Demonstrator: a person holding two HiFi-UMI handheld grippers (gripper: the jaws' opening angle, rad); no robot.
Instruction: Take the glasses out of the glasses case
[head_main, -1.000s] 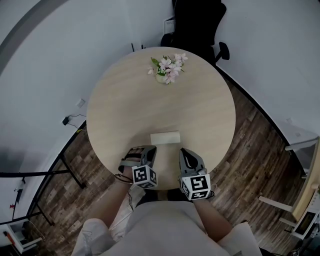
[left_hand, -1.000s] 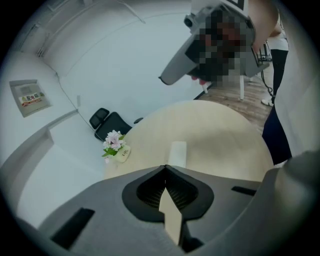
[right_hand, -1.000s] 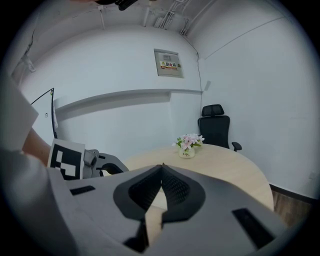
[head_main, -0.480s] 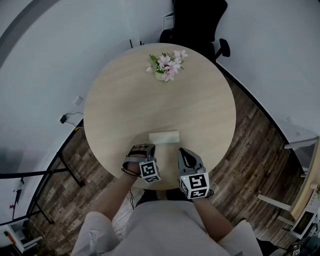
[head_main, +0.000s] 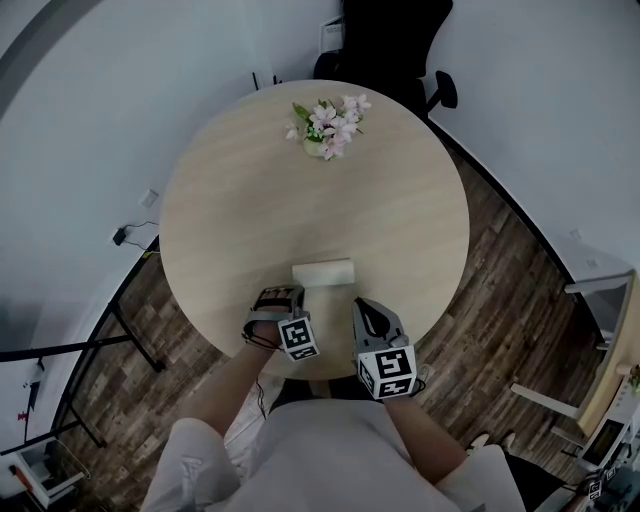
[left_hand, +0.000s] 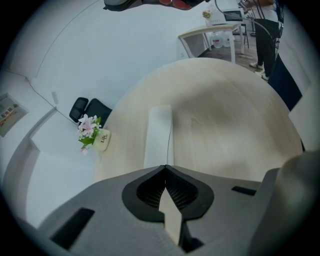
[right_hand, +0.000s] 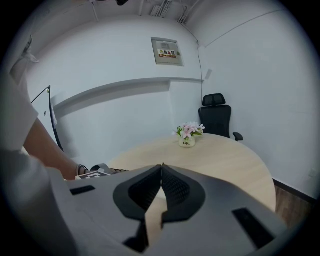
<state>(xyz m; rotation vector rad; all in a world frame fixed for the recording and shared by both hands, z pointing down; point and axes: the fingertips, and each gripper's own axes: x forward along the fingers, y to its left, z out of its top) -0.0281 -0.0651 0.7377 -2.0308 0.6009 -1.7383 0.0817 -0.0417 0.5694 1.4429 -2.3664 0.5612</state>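
Two grippers hover at the near rim of the round table (head_main: 300, 200), each with its jaws pressed together and nothing between them. I judge the task to be at its very start: the approach to the case, which is not yet gripped. The glasses case (head_main: 323, 272), a white oblong box, lies flat at about 6 o'clock on the tabletop, close to the person's edge. It appears closed; a thin seam runs along it in the left gripper view, and no glasses show anywhere. The left gripper (head_main: 284, 292) is at roughly 7 o'clock from the case, its tips just beside the near left corner, though I cannot tell whether they touch. The right gripper (head_main: 363, 304) is at about 5 o'clock from the case, near but apart. A small pot of pink flowers (head_main: 323, 128) stands at 12 o'clock, well apart from the work. The next move probably calls for parting the jaws, one gripper steadying the base while the other catches the lid along the seam. The smooth case may slide if pushed unheld.
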